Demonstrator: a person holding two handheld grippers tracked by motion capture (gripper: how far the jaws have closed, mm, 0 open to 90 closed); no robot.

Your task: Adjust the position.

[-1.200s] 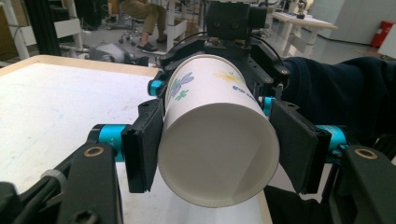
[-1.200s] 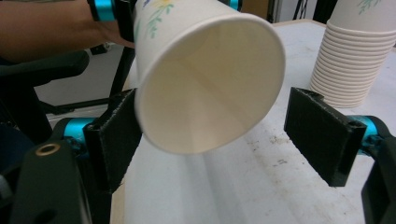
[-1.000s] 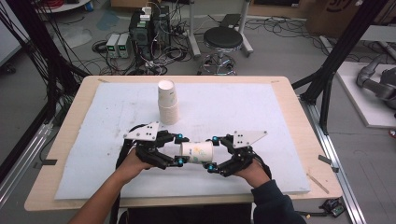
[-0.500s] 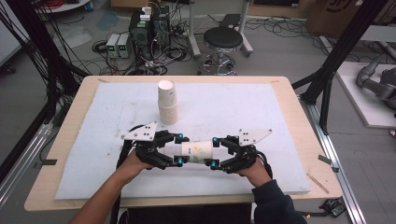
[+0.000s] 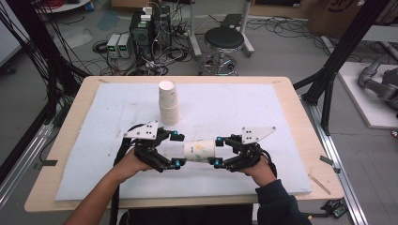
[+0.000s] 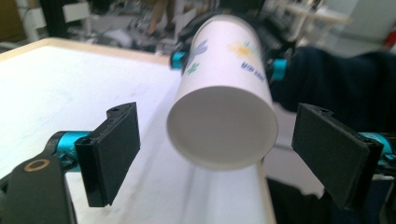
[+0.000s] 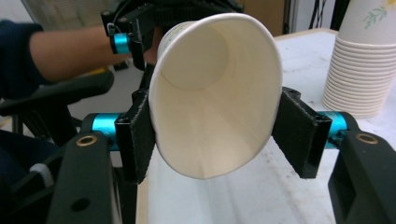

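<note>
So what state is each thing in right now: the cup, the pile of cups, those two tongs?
Paper cup: lying sideways in the air, rim squeezed oval.
Left tongs: just opened, pads clear of the cup's base.
Right tongs: just closed, pressing the cup's rim.
Cup stack: upside down, upright on the white mat.

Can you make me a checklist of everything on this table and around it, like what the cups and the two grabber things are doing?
Surface: white mat over a wooden table.
Job's things: one paper cup held sideways above the mat; a stack of cups stands upright behind it.
Clutter: nothing seen on the mat.
Grippers: left gripper jaws have just opened, standing clear of the cup's closed end; right gripper jaws have just closed, squeezing the cup's rim out of round.
Cables: a black cable trails from the left gripper.
Surroundings: stool, electronics boxes, floor cables.
</note>
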